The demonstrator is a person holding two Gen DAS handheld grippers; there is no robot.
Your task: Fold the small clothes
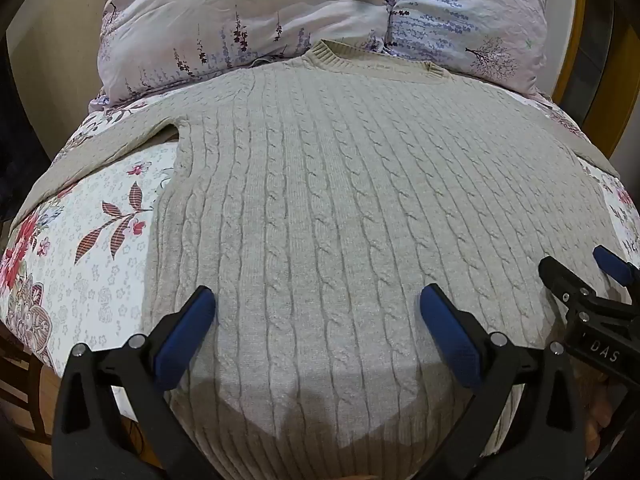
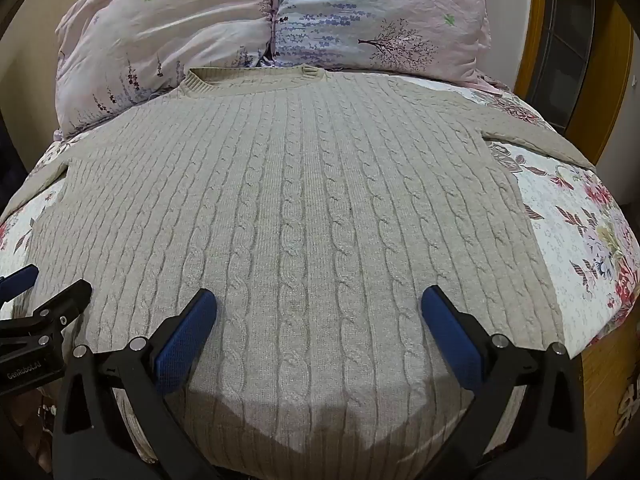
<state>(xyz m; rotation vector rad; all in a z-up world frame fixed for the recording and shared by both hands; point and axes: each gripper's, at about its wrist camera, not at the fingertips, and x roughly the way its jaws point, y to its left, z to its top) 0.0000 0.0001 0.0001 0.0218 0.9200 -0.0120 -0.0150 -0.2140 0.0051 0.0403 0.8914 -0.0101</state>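
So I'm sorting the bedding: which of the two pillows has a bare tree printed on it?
The right-hand pillow, bluish with rows of purple sprigs, shows the tree near its lower edge. The left pillow is plain pink with tall flower stems.

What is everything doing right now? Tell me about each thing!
Sweater: spread flat on the bed, unfolded, sleeves out to the sides.
Left claw: open, holding nothing, over the sweater's bottom part.
Right claw: open, holding nothing.
Pillows: side by side behind the collar.
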